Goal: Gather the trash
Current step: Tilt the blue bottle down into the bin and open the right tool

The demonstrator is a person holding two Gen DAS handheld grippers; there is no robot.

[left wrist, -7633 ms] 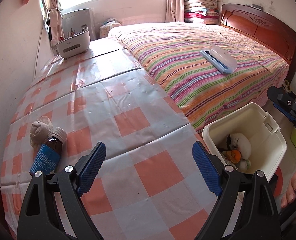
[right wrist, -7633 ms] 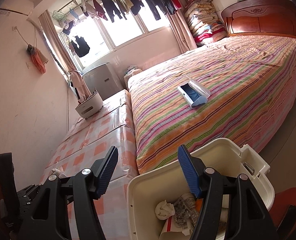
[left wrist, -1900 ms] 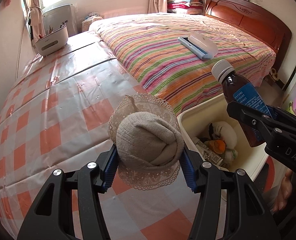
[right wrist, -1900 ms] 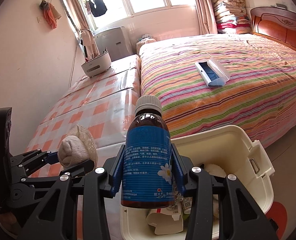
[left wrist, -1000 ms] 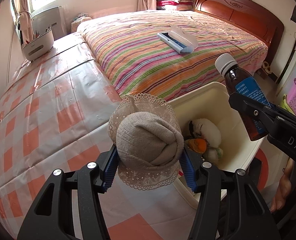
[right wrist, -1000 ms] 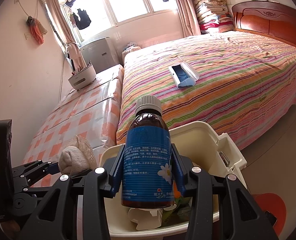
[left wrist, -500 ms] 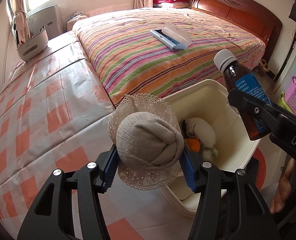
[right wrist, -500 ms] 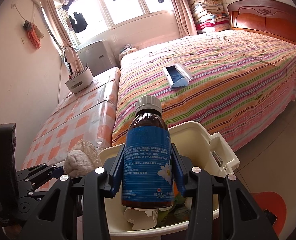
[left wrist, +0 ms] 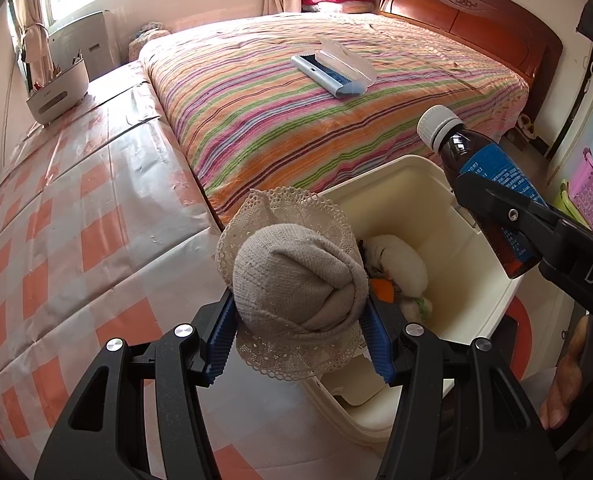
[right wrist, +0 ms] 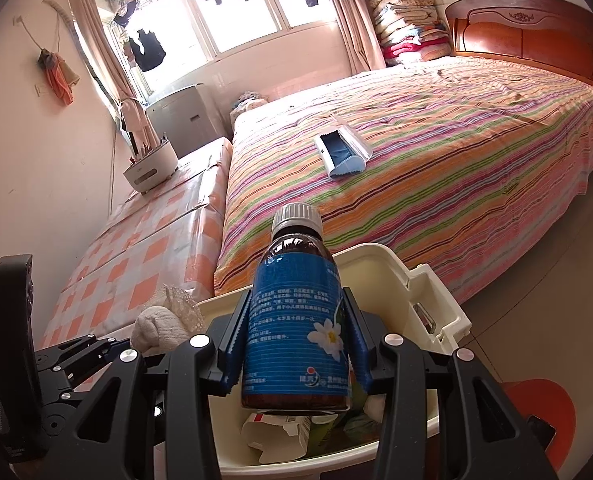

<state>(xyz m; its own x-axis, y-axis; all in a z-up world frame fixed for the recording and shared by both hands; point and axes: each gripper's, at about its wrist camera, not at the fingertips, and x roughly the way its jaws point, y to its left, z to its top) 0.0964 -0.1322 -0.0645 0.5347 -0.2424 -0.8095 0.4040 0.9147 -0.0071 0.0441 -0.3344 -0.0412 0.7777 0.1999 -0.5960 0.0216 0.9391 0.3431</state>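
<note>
My left gripper (left wrist: 298, 336) is shut on a beige rolled sock with a lace cuff (left wrist: 296, 284) and holds it over the near left rim of the cream trash bin (left wrist: 400, 184). My right gripper (right wrist: 296, 344) is shut on a brown medicine bottle with a blue label (right wrist: 296, 320), upright above the bin (right wrist: 392, 272). The bottle (left wrist: 484, 176) hangs over the bin's right side in the left wrist view. Paper, a white wad and an orange scrap lie inside the bin. The sock (right wrist: 164, 322) shows at the bin's left edge in the right wrist view.
A table with an orange-checked cloth (left wrist: 76, 220) lies left of the bin. A striped bed (left wrist: 316, 112) behind it carries a blue and white lint brush (left wrist: 332, 68). A white caddy (left wrist: 56, 92) stands at the table's far end. Pink baskets (left wrist: 592, 192) stand at the right.
Both grippers picked up their items from the table earlier. In the last second both have moved right and forward, so the sock and the bottle now hang over the bin.
</note>
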